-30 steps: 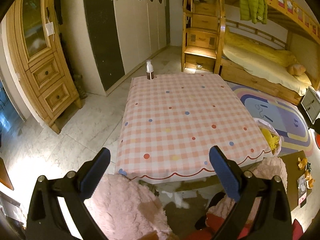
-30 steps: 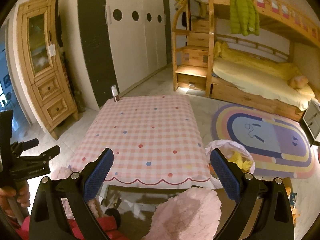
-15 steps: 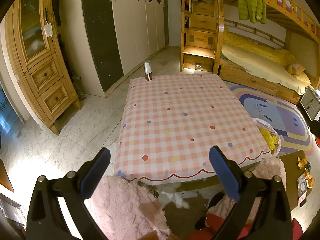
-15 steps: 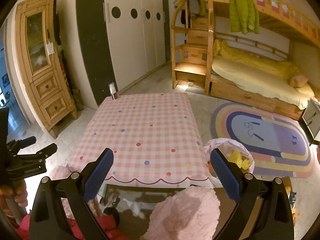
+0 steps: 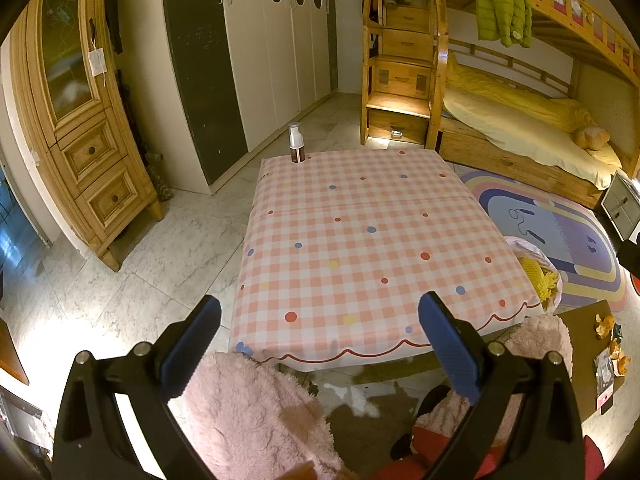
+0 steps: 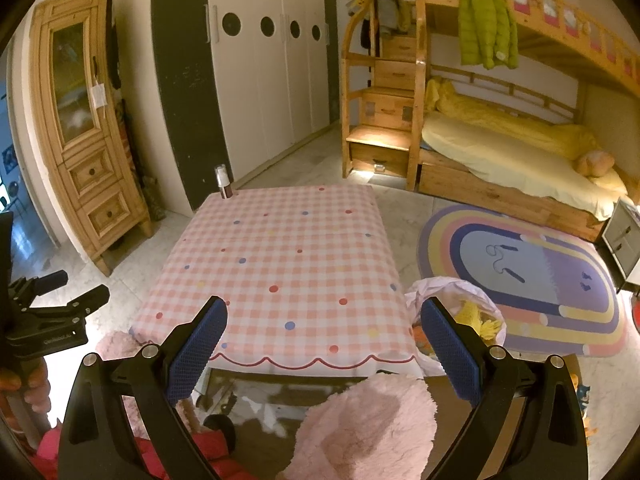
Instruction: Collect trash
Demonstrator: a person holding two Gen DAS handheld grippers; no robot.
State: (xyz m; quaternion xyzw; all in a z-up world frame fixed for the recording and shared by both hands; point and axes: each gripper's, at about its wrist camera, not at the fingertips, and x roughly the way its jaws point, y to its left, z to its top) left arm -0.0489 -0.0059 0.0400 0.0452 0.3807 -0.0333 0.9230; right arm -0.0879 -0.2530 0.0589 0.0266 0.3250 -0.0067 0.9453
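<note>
A small bottle (image 5: 296, 148) with a white cap stands at the far left corner of the pink checked table (image 5: 372, 240); it also shows as the bottle (image 6: 224, 186) in the right wrist view. A pale trash bag (image 6: 460, 312) holding yellow scraps sits on the floor at the table's near right corner, seen too as the bag (image 5: 536, 272). My left gripper (image 5: 320, 344) is open and empty, held back from the table's near edge. My right gripper (image 6: 324, 344) is open and empty too, above the near edge.
Pink fuzzy slippers (image 5: 256, 412) and red clothing lie below the grippers. A wooden cabinet (image 5: 80, 120) stands left, white wardrobes (image 5: 272, 48) behind, a bunk bed (image 5: 520, 112) and striped rug (image 6: 524, 276) right. Orange scraps (image 5: 612, 344) lie on a brown board at right.
Both grippers have drawn back and up a little from the table, so it looks smaller and farther. Both stay open and empty.
</note>
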